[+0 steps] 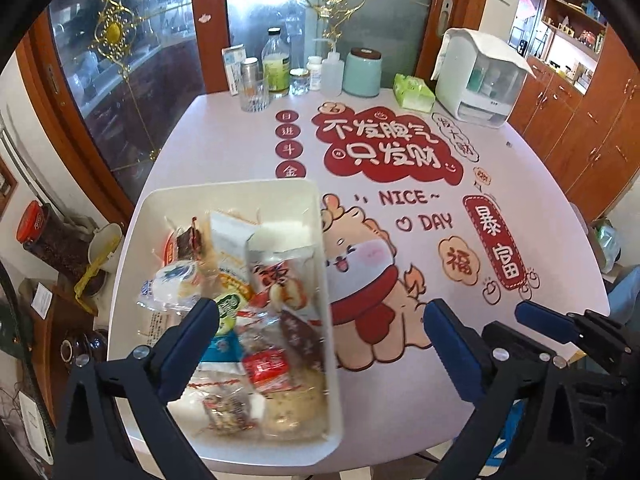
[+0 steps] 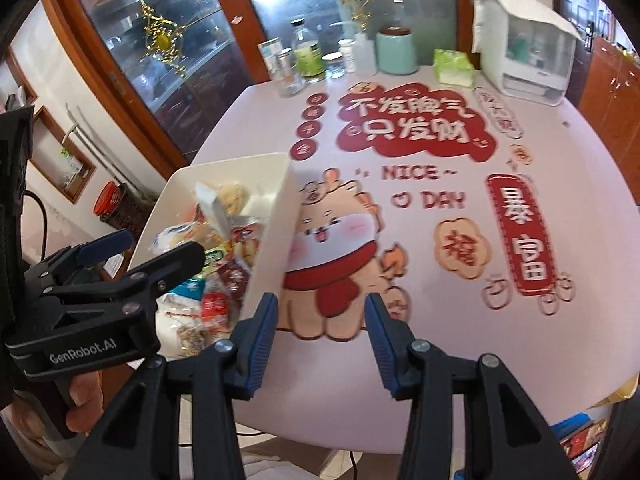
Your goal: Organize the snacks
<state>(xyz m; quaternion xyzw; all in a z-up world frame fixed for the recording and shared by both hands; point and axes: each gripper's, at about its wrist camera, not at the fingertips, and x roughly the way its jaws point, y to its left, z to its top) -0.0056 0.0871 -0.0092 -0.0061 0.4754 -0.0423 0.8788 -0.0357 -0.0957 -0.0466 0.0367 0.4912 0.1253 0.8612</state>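
**Both grippers empty, snacks sitting in the tray**

I am holding my left gripper (image 1: pixel 320 320) spread wide over the near end of the white tray (image 1: pixel 224 196), with nothing between its jaws: one finger is hanging above the snacks (image 1: pixel 256 300), the other is out over the bare printed worktop (image 1: pixel 520 208) to the right of the tray. My right gripper (image 2: pixel 320 320) is standing partly open and empty too, pointing down at the cartoon print just right of the tray's wall. The snacks, a heap of wrapped packets, are all lying inside the tray, which is resting on the left side of the worktop. Bottles and jars (image 1: pixel 280 68), a green tissue pack (image 1: pixel 412 90) and a white box (image 1: pixel 480 80) are lining the far edge, well apart from the tray.
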